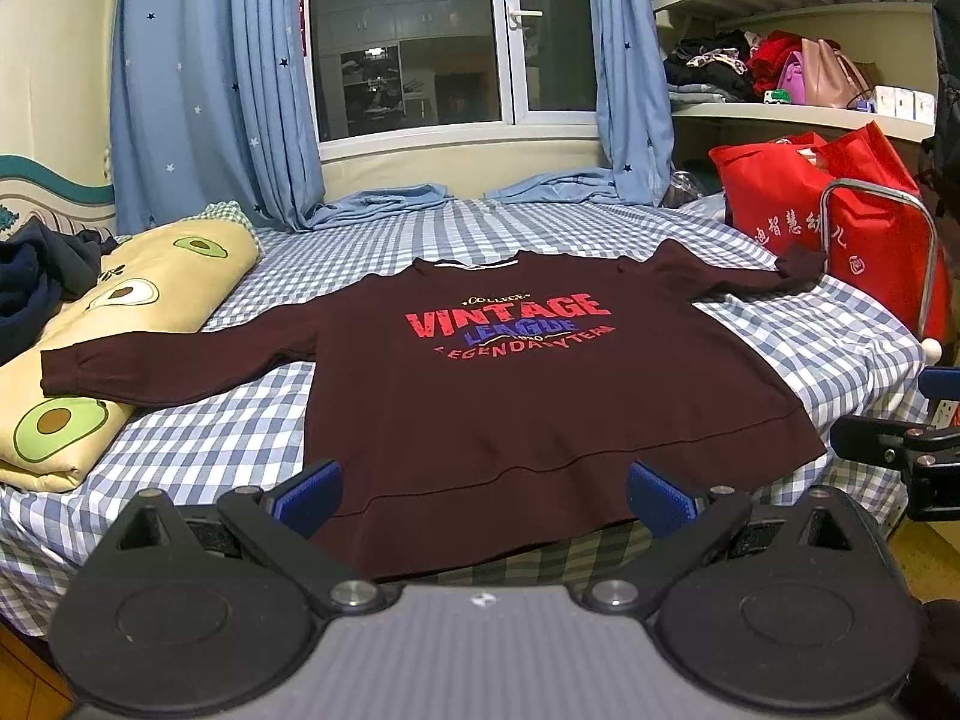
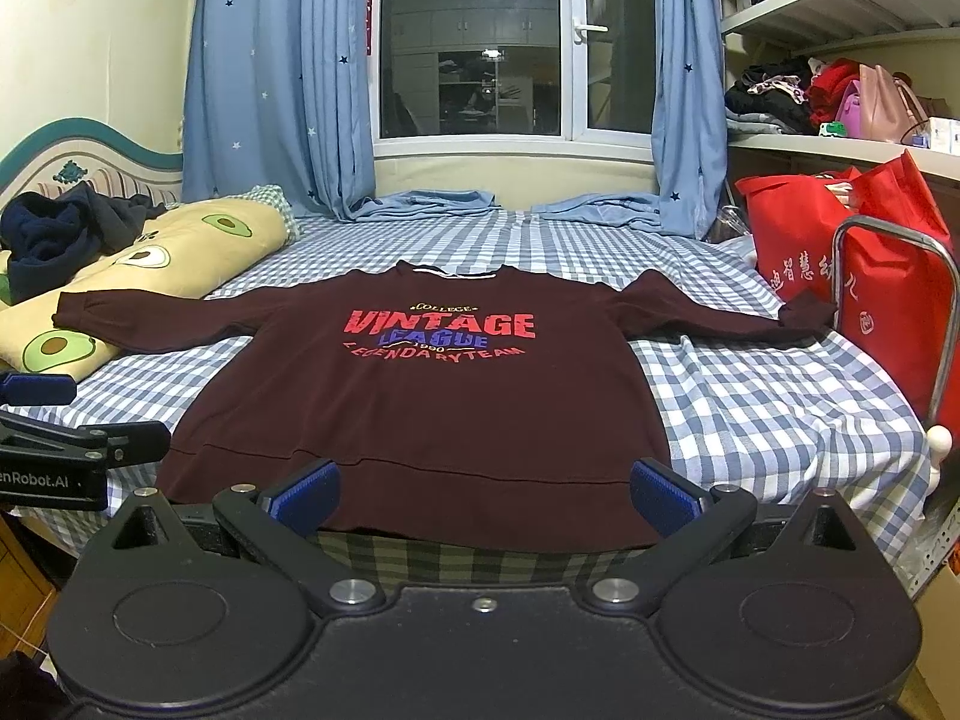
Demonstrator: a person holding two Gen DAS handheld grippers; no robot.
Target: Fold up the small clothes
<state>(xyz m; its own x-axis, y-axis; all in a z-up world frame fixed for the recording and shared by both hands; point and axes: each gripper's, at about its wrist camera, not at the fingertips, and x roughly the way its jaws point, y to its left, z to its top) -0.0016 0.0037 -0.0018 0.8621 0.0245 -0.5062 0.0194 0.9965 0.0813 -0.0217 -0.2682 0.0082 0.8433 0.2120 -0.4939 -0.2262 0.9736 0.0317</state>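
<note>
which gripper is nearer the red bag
Right. The right gripper sits at the hem nearer the red bag side of the bed; the left gripper sits beside it, farther toward the avocado pillow.

Left hand-held gripper [image 1: 483, 495]: jaws spread wide, blue pads [image 1: 309, 495] facing inward, nothing between them. Body level, pointing forward, black finger linkages splayed symmetrically from two silver pivot bolts. Grey ribbed housing at base.

Right hand-held gripper [image 2: 483, 495]: same attitude, jaws wide apart, blue pads [image 2: 663, 495] bare, no contact with anything. Level, forward-facing, black housing.

Both units side by side at similar height; each shows at the edge of the other's view, the right one [image 1: 900, 450] at far right of the left camera, the left one [image 2: 78, 444] at far left of the right camera. No hands or sleeves visible
</note>
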